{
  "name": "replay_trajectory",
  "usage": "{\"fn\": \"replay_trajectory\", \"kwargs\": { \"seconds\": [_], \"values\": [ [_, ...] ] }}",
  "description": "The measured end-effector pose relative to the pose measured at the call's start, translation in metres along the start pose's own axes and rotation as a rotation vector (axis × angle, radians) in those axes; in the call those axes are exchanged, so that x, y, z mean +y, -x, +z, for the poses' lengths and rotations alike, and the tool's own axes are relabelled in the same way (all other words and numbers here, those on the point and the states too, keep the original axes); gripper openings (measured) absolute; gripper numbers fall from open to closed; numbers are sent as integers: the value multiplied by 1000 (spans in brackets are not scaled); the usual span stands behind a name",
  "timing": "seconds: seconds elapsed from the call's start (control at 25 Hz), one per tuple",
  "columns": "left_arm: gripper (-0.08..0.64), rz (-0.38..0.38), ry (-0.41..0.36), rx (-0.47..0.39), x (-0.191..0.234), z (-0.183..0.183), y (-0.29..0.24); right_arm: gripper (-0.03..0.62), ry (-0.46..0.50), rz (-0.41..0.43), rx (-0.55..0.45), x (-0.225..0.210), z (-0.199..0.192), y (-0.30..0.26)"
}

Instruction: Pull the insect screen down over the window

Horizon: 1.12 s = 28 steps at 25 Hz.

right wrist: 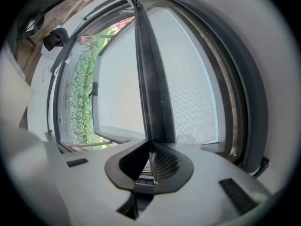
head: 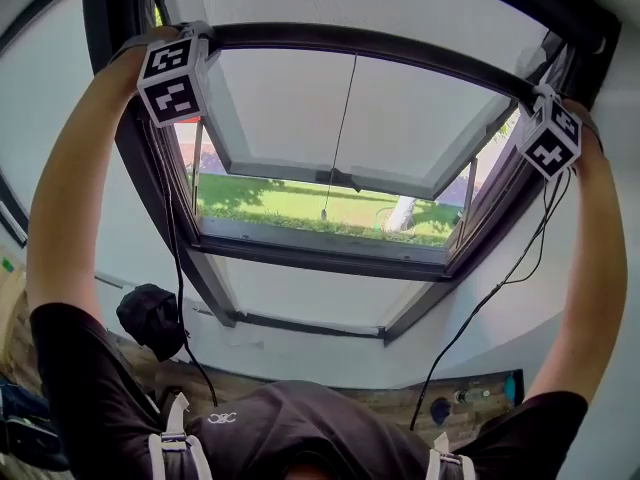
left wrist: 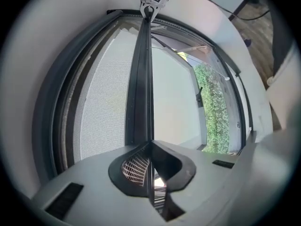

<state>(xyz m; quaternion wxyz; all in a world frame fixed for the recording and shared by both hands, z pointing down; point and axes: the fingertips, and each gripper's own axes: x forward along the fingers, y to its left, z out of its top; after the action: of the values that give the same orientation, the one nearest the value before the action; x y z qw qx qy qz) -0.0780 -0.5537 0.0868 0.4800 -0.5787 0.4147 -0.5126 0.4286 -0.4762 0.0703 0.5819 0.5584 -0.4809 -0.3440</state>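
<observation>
1. Across the top of the window [head: 330, 258], the insect screen [left wrist: 101, 112] is barely drawn, its pull bar [head: 370, 53] high on the window.
2. Left gripper [left wrist: 150, 145] and right gripper [right wrist: 151, 147] clench the pull bar's opposite ends.
3. Best pull evenly, keeping it level.

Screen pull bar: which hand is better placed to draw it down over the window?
Neither over the other, I'd judge: the left gripper is shut on the pull bar at its left end, the right gripper on its right end. Pulling with both together should keep it level.
</observation>
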Motion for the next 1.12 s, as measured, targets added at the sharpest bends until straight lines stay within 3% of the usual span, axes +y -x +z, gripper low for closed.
{"fn": "replay_trajectory", "kwargs": {
  "seconds": [0.24, 0.44, 0.6, 0.88, 1.12],
  "values": [
    [25, -139, -21, 15, -73, 0, -5, 28, 49, 124, 31, 71, -9, -4],
    [25, -159, -27, 24, -105, 0, -11, 28, 55, 116, 50, 102, -13, -11],
    [25, -213, -16, 3, -134, 2, -16, 26, 54, 178, 66, 133, -16, -16],
    [25, -384, -60, 19, -235, 2, -34, 28, 97, 360, 125, 232, -25, -34],
    [26, -465, -33, 8, -315, 1, -49, 28, 114, 435, 144, 311, -34, -46]
  ]
}}
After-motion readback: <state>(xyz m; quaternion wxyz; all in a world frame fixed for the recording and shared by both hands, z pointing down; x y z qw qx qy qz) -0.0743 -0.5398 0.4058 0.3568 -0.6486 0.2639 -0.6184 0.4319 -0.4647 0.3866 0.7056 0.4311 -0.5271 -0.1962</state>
